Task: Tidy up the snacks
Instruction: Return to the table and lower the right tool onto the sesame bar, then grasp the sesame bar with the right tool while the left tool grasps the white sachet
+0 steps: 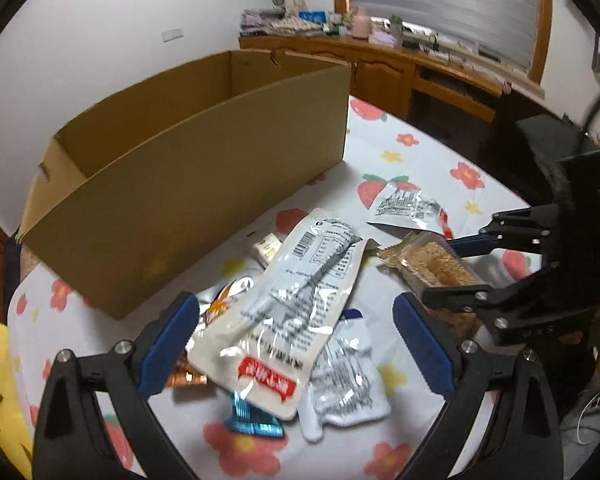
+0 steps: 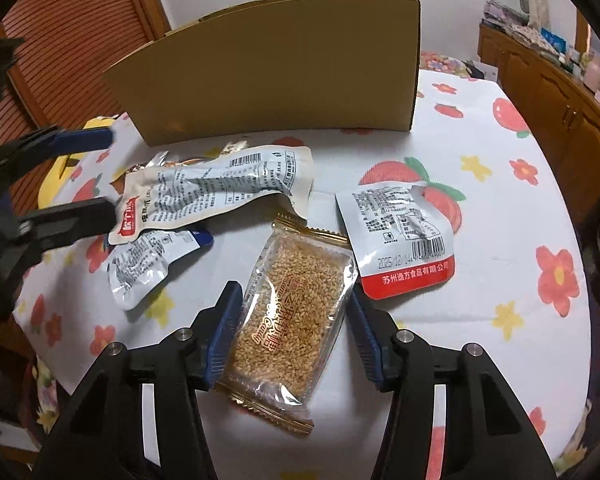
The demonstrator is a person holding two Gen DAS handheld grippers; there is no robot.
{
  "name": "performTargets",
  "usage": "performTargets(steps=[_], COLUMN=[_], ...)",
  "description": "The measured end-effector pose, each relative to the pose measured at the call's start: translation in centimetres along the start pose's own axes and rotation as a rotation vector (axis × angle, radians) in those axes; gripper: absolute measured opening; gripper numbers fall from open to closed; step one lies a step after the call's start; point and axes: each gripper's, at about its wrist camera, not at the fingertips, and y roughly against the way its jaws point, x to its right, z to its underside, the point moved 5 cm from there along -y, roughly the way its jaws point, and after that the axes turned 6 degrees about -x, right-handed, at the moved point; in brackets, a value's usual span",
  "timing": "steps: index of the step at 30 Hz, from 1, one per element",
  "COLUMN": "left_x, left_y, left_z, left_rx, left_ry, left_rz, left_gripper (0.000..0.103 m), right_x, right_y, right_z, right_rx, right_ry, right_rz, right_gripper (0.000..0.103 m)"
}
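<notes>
- Two grippers work over the flowered tabletop, with the cardboard box standing toward its far edge.
- Right gripper: jaws spread either side of the sesame bar packet, not clearly pinching it. Closing on the slick film alone could let it slip out.
- Left gripper: jaws wide apart over the long white pouch, which lies on a heap. Closing may drag neighbouring packets or crush the pouch.
</notes>
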Motion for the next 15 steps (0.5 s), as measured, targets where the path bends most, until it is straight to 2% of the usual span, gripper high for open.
performTargets(steps=[3,8,15], left_x=[0.3,1.0,1.2], left_y=[-1.4,-3.9,-5.9], left_z=[-0.6,-1.1,-1.5], left_rx=[-0.039,-0.116,-0.183], left_ry=[-0.031,-0.067,-0.094], left_rz=[0.006,0.016,-0.015], left_gripper=[0.098,0.098,0.098], right_x=[0.2,-0.4,-0.5], right_y=[-0.1,-0.2,-0.2], right_z=[0.0,0.5,0.9], right_rx=[0.006,0.03,0.051], right_ry=[0.016,0.089,0.138], right_rz=[-0.012,0.025,0.041], right_gripper=[0.055,0.055,0.055])
